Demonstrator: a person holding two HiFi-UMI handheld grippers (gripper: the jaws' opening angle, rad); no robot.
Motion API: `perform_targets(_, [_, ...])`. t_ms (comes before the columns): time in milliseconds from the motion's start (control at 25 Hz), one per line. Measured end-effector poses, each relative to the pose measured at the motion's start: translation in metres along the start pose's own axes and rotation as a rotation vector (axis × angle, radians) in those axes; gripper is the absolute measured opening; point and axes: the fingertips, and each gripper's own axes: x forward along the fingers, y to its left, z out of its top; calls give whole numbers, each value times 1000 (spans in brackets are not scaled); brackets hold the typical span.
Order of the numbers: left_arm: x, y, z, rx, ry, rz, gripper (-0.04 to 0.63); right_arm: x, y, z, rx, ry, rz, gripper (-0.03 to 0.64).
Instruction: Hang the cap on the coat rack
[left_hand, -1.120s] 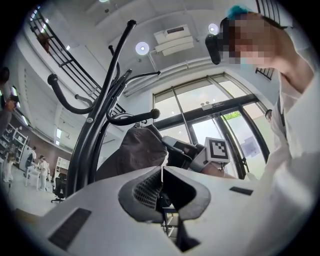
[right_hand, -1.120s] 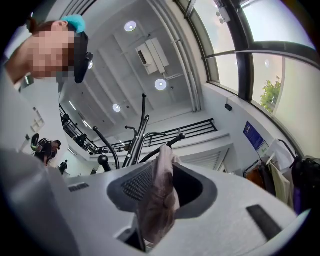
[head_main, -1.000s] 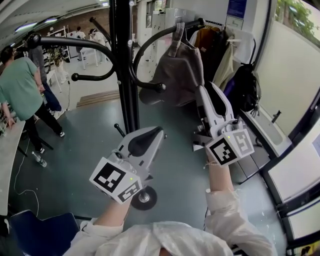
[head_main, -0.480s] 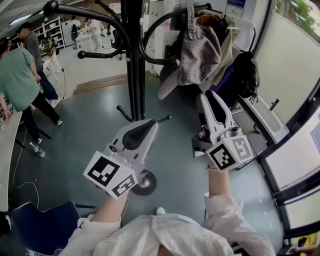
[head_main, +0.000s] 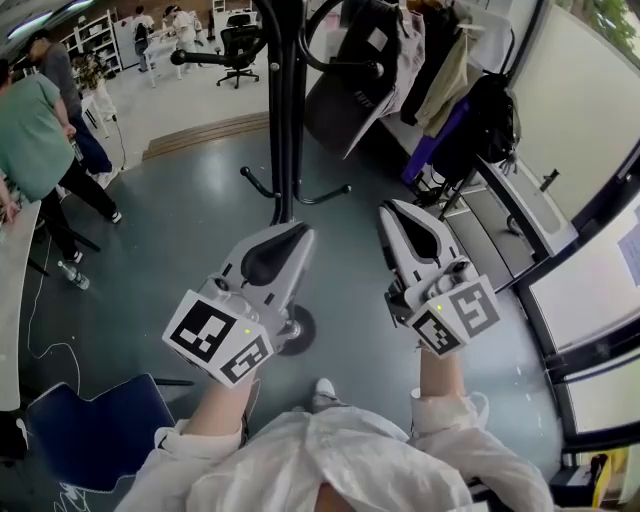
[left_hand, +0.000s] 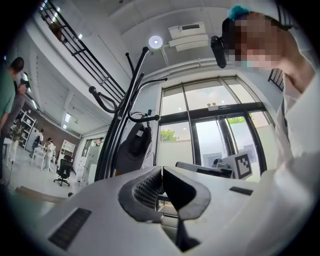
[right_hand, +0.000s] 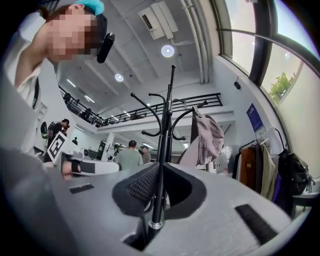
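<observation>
The grey cap (head_main: 352, 95) hangs by its strap from a curved hook of the black coat rack (head_main: 284, 110), brim pointing down and to the right. It shows dark in the left gripper view, cap (left_hand: 134, 148) on the rack (left_hand: 116, 140), and beige in the right gripper view, cap (right_hand: 205, 137) beside the pole (right_hand: 163, 150). My left gripper (head_main: 303, 232) is shut and empty, below the rack pole. My right gripper (head_main: 388, 210) is also shut and empty, well below the cap and apart from it.
A person in a green shirt (head_main: 38, 135) stands at the left by a table edge. A blue chair (head_main: 90, 440) is at the lower left. A clothes rail with jackets and a black backpack (head_main: 487, 115) stands at the right. The rack's round base (head_main: 296, 330) lies under my left gripper.
Both grippers have dropped down and back from the rack. The right gripper, close under the cap a second ago, is now clear of it. The cap stays hanging on the hook.
</observation>
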Motion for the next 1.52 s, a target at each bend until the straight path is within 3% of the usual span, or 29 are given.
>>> perform_targets(480, [-52, -14, -25, -42, 72, 1, 15, -17, 85, -36, 73, 100, 83, 6])
perform_targets(840, [-68, -26, -55, -96, 137, 0, 15, -30, 119, -67, 122, 197, 129, 6])
perform_targets(1280, [-75, -31, -76, -130, 161, 62, 15, -41, 121, -80, 150, 219, 147, 6])
perform_targets(1520, [-65, -48, -84, -126, 157, 60, 15, -53, 109, -79, 155, 215, 128, 6])
